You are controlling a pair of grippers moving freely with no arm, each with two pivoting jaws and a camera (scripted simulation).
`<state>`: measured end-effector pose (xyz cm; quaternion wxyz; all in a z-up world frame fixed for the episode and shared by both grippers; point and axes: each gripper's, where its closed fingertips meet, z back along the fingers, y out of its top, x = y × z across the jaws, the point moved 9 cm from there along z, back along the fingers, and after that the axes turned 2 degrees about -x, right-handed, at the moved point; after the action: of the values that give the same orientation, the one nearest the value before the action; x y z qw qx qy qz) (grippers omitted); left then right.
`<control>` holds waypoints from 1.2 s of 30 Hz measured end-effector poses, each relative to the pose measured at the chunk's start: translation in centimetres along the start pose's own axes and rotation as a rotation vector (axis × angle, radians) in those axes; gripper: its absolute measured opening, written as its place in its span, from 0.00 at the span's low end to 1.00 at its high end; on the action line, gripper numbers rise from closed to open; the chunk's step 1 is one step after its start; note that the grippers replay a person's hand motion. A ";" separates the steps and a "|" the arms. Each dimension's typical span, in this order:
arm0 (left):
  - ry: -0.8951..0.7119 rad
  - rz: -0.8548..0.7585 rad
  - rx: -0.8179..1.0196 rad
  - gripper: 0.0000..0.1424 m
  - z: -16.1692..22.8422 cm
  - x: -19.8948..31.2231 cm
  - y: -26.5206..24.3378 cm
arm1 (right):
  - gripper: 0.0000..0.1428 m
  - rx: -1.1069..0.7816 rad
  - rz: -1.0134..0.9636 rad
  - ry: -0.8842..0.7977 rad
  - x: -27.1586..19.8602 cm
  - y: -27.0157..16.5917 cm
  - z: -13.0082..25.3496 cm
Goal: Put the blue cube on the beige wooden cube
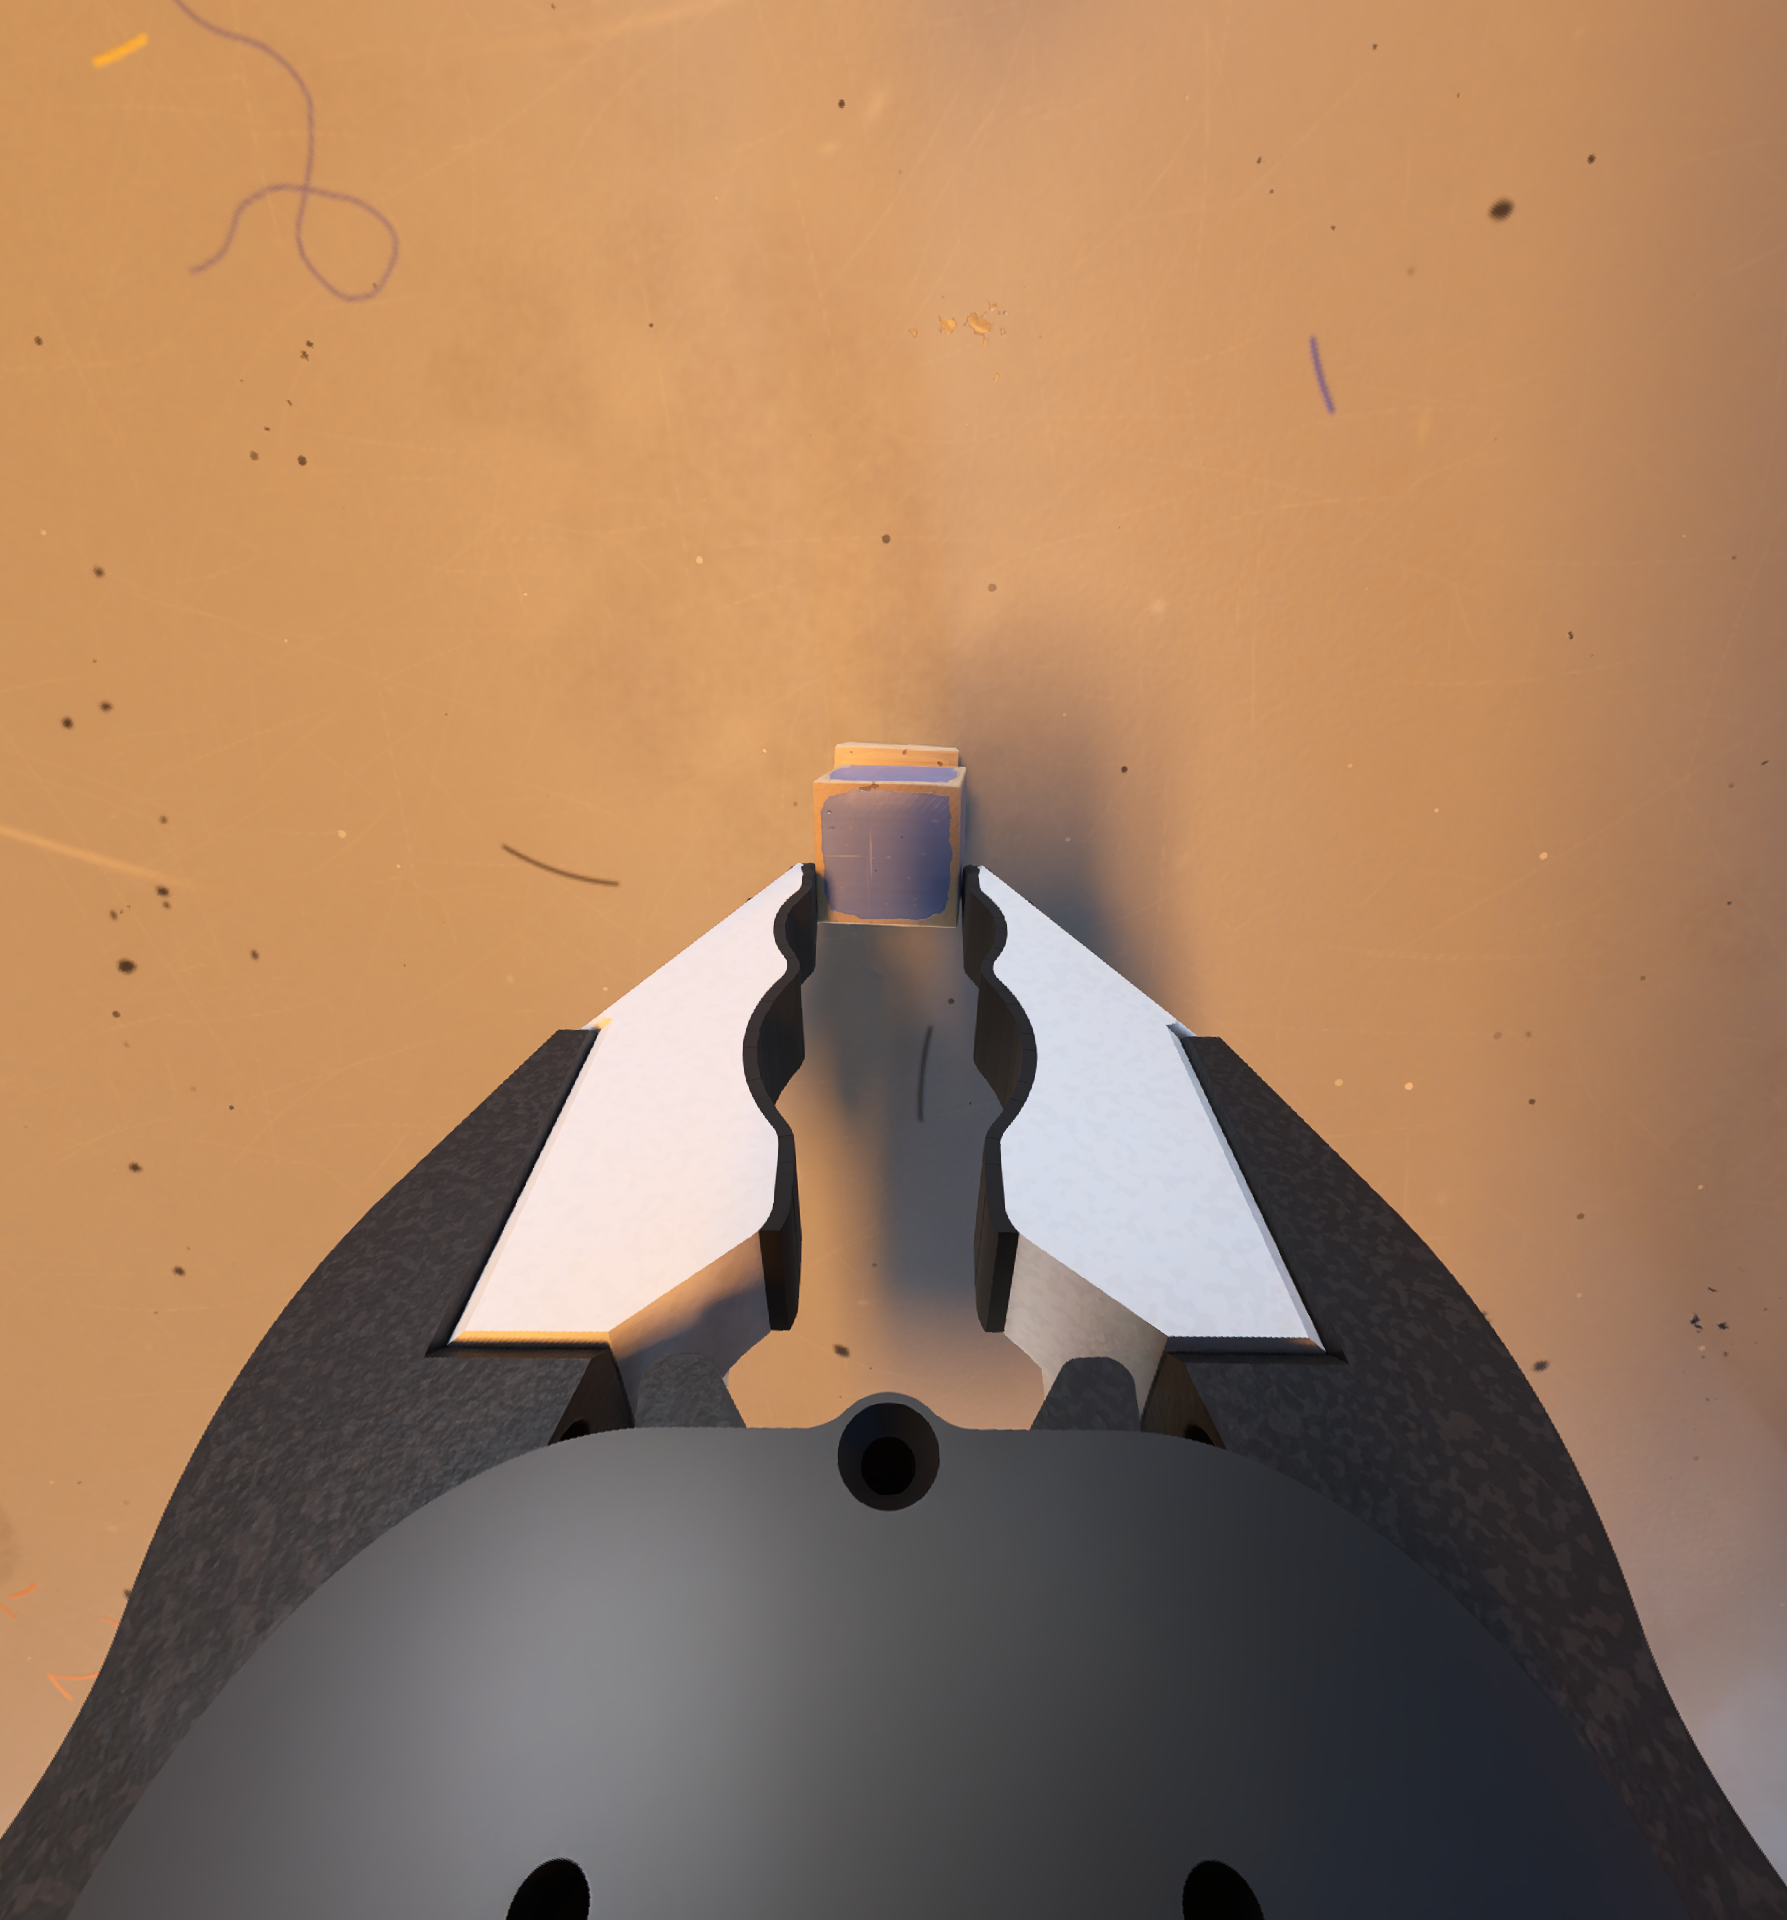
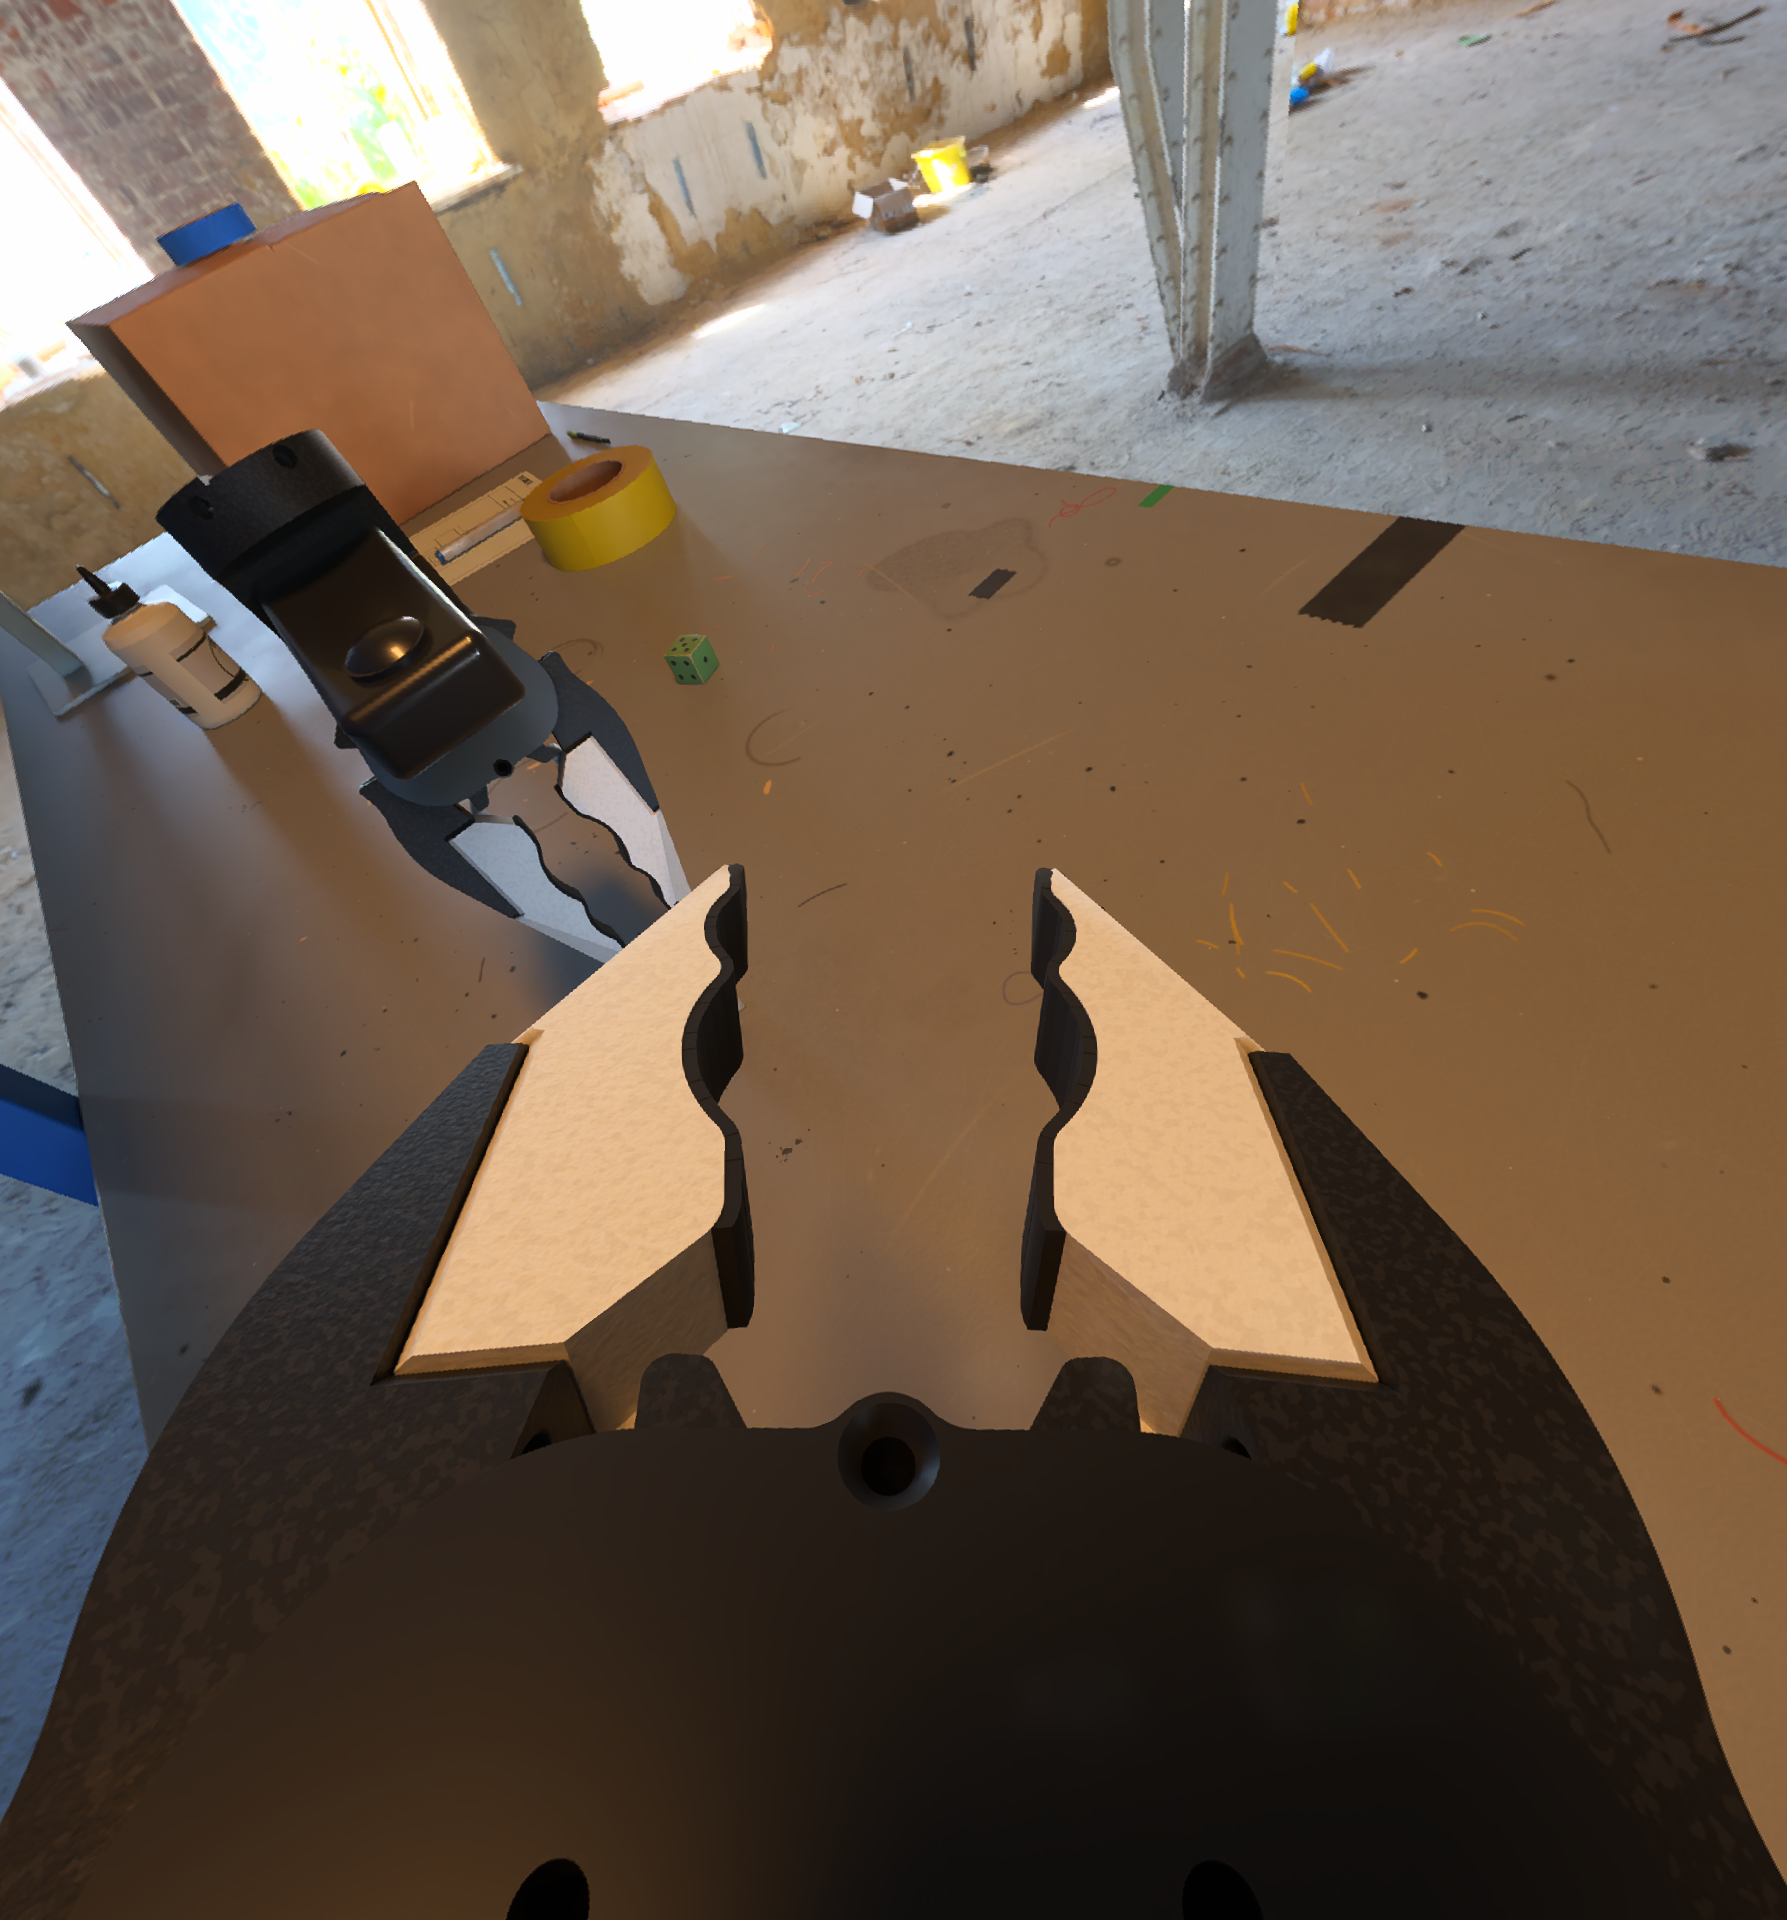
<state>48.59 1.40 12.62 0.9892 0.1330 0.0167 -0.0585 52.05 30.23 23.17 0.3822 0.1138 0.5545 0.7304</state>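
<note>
Blue cube (image 1: 887, 854) sits pinched in the left claw (image 1: 887, 891) above bare table (image 1: 1388, 623); right claw (image 2: 889, 896) spread.

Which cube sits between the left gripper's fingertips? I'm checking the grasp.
The blue cube, blue-faced with tan edges, sits between the left gripper fingertips. The beige wooden cube peeks out beyond it, ungripped.

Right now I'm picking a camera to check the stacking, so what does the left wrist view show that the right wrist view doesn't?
Only the left wrist view shows the blue cube between the left gripper fingertips, with the beige wooden cube just beyond. Only the right wrist view shows the open, empty right gripper, yellow tape roll, green die, white bottle and cardboard box. Both show the brown table and the left gripper.
</note>
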 end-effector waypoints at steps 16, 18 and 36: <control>-0.005 -0.025 -0.027 0.19 -0.3 0.0 0.5 | 0.39 -0.002 -0.007 0.004 0.4 -0.2 0.0; -0.003 -0.031 -0.029 0.19 -0.3 0.1 0.6 | 0.39 -0.006 -0.009 0.000 0.4 -0.2 0.0; 0.060 -0.053 0.156 0.36 4.2 1.3 -0.7 | 0.39 -0.029 -0.017 -0.001 1.0 -0.7 -0.4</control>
<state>49.86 -0.52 16.42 0.9730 0.2110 0.0454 -0.0817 51.39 30.73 22.17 0.3903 0.1041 0.5443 0.7352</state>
